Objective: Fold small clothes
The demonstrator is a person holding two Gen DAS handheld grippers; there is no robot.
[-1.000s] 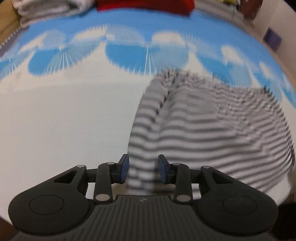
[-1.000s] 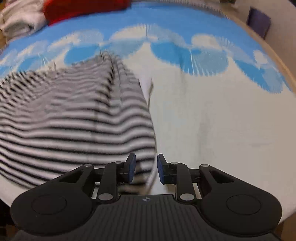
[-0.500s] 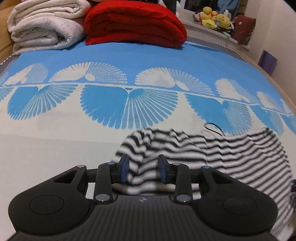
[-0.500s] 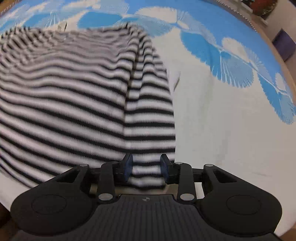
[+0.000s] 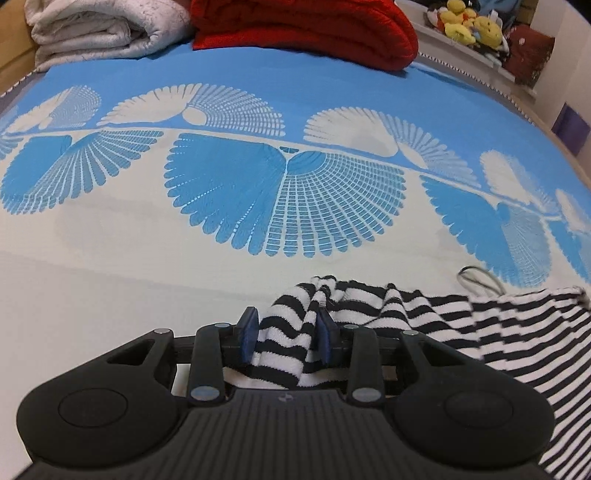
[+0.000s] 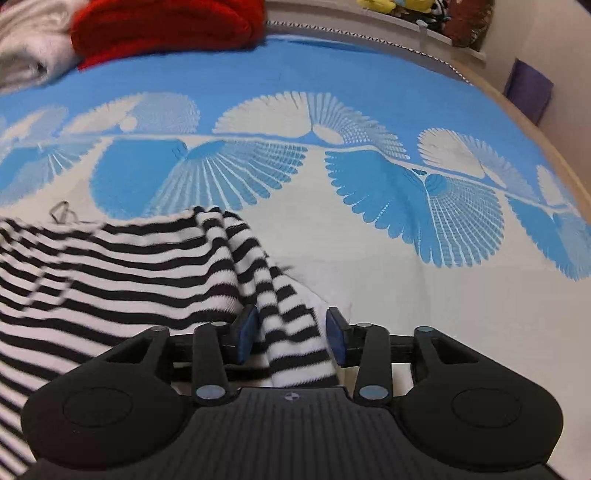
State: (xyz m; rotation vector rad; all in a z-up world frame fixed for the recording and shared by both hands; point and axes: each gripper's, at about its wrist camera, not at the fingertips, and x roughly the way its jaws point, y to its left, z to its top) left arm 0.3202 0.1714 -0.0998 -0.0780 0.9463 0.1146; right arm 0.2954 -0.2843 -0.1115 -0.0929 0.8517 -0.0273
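**With one corner gripped and the other loose, the striped top is only partly laid out**

As I watch from the bedside, this looks like the spreading-out step before any fold; the striped top (image 5: 461, 332) lies low across the near, white part of the bed cover (image 5: 147, 277), stretched between the two tools and rumpled at both ends.

On the left, the left gripper (image 5: 286, 325) is clamped on a bunched corner, cloth filling the gap from pad to pad; between the two tools the fabric runs across with slack ridges; on the right, the right gripper (image 6: 291, 325) has just been closing its jaws with the other corner between them, yet the pads stand apart and the cloth sits loosely there, so I would not call it pinched.

My guess at the next move: a firm hold on the right, the edge drawn taut, both corners set flat and smoothed, then release before folding.

Around it, left to right along the far end: a folded white blanket (image 5: 103, 29), a folded red blanket (image 5: 303, 29), yellow plush toys (image 5: 469, 26) on a ledge; all well apart. Closer, a thin dark loop (image 5: 480, 278) lies on the cover just beside the top's far edge; it could end up trapped under the fabric.
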